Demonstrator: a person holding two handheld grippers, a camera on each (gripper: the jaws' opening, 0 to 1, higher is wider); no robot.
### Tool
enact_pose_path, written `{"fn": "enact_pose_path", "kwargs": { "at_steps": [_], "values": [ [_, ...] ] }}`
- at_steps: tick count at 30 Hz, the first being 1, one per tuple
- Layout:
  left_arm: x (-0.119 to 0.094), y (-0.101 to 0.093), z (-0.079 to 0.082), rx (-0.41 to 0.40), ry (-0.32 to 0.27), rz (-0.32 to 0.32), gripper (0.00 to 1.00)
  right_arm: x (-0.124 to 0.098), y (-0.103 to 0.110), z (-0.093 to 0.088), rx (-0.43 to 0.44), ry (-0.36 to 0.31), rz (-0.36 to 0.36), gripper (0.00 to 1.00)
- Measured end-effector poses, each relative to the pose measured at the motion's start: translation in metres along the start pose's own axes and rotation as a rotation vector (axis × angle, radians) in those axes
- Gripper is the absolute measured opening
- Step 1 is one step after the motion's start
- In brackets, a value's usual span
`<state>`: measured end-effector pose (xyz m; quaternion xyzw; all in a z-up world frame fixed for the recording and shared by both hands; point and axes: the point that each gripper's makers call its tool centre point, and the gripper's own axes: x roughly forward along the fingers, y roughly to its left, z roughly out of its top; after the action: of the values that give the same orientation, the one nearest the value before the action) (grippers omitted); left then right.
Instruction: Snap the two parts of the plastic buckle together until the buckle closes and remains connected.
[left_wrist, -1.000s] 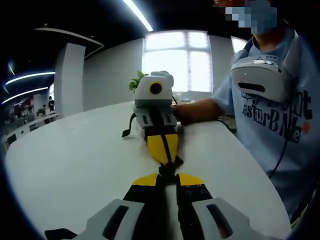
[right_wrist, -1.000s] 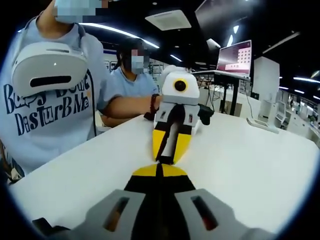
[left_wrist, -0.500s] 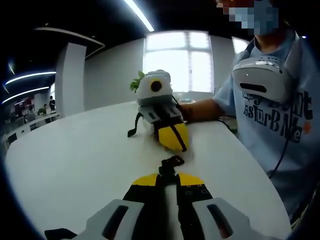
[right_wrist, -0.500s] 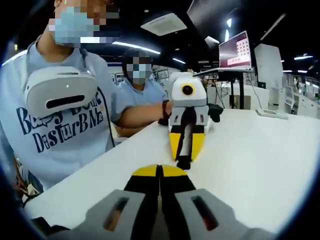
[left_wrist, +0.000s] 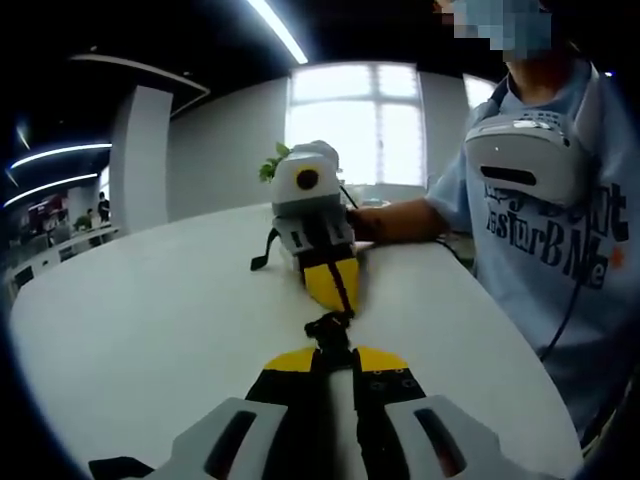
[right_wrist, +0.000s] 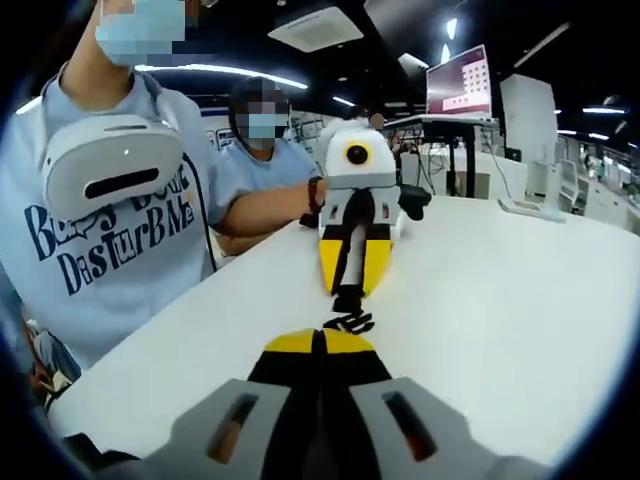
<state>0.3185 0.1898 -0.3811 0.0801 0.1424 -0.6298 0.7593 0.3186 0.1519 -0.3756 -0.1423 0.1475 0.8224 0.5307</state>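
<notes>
Above the white bench (left_wrist: 150, 320) | both tools clamp buckle halves: left tool (left_wrist: 333, 352), right tool (right_wrist: 318, 340) | tips face, aligned for snapping

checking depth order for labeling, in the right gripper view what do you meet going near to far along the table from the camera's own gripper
right gripper → the buckle half it holds → the other buckle half → left gripper → person's forearm on the table → monitor in the background
</notes>
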Motion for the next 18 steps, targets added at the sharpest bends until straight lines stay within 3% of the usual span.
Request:
{"fn": "enact_pose_path", "kwargs": {
  "at_steps": [11, 18],
  "values": [
    [0.002, 0.002, 0.001, -0.001, 0.000, 0.002, 0.11, -0.008, -0.027, 0.001, 0.018, -0.022, -0.131, 0.01],
    [0.003, 0.002, 0.001, -0.003, -0.001, 0.007, 0.11, -0.008, -0.031, 0.009, 0.015, -0.068, -0.160, 0.11]
  ]
}}
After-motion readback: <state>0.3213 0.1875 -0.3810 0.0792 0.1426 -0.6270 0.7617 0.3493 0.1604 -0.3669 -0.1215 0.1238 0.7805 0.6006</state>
